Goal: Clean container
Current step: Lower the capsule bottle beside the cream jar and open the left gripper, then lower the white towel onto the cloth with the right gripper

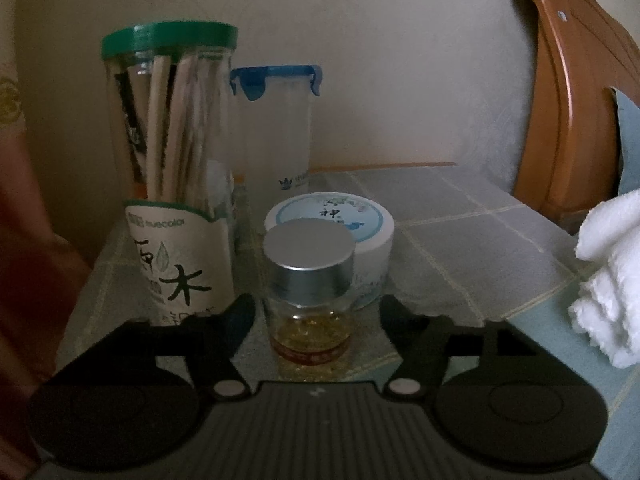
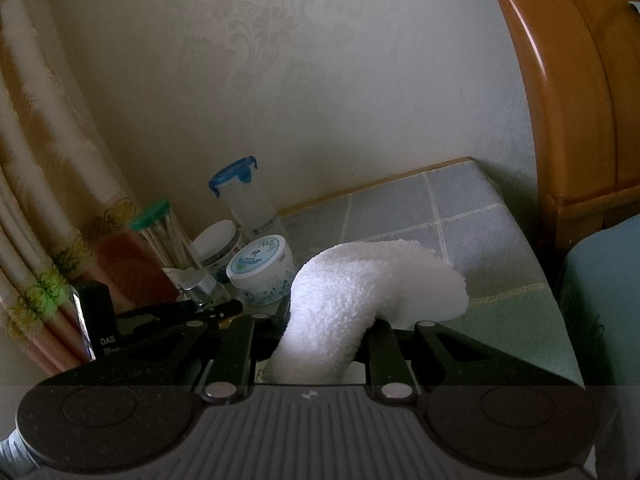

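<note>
1. The left gripper (image 1: 318, 312) stands open: its two black fingers (image 1: 240, 316) flank a small glass jar (image 1: 309, 300) with clear gaps on both sides, pads touching nothing.
2. That jar has a silver screw cap and a shallow layer of yellow-gold flakes at its bottom. It stands upright on the grey checked tablecloth (image 1: 460, 240), near the table's front edge towards its left side.
3. Just behind the jar sits a low round white tub (image 1: 352, 224) with a light-blue printed lid.
4. Left of the jar, just beside it, rises a tall clear canister (image 1: 172, 168) with a green lid and a white paper label, filled with pale sticks.
5. Behind the canister, towards the table's back-left corner by the wall, stands a frosted tall container (image 1: 276, 132) with a blue clip-lock lid.
6. In the right wrist view another white-lidded jar (image 2: 218, 242) shows between the canister and the frosted container.
7. The right gripper (image 2: 320, 332) is drawn narrow and clamps a rolled white towel (image 2: 360, 288), which bulges forward and curls to the right over the cloth.
8. The towel shows in the left wrist view at the table's right edge.
9. A curved wooden headboard (image 2: 560, 80) rises past the table's right side, and a patterned curtain (image 2: 48, 200) hangs at its left.
</note>
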`<state>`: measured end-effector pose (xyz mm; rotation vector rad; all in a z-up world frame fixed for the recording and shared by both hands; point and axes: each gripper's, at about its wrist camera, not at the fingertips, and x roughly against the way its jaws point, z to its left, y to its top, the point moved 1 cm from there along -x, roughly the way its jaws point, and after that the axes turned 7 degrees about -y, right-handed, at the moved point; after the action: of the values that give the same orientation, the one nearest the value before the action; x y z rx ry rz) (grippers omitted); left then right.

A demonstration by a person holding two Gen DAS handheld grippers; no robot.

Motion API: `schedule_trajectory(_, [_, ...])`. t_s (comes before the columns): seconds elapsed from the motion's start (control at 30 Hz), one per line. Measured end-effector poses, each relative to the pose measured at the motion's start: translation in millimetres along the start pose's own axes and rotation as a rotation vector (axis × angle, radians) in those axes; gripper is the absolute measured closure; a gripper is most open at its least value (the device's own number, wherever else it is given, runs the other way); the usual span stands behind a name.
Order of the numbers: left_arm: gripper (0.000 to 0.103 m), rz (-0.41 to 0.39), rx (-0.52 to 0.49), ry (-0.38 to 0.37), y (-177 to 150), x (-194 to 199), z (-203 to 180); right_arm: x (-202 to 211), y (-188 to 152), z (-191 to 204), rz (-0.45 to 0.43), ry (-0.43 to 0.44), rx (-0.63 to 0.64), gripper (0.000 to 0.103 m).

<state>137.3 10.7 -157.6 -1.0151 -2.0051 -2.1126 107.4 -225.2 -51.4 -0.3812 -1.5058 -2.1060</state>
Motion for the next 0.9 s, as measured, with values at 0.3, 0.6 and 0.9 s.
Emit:
schedule_trajectory(0.3, [0.024,-0.018,0.007,0.001,-16.2,15.0,-27.2,2.6,-8.2,14.8,-0.017,-0.027,-0.017,0.082])
schedule_trajectory(0.6, [0.006,-0.029,0.033,-0.014,-27.0,19.8,-52.0,5.4,-9.0,13.7,-0.025,-0.022,-0.017,0.082])
schedule_trajectory(0.9, [0.006,-0.043,0.046,-0.08,-23.9,54.0,-21.6,9.8,-9.4,16.5,-0.004,-0.04,0.01,0.082])
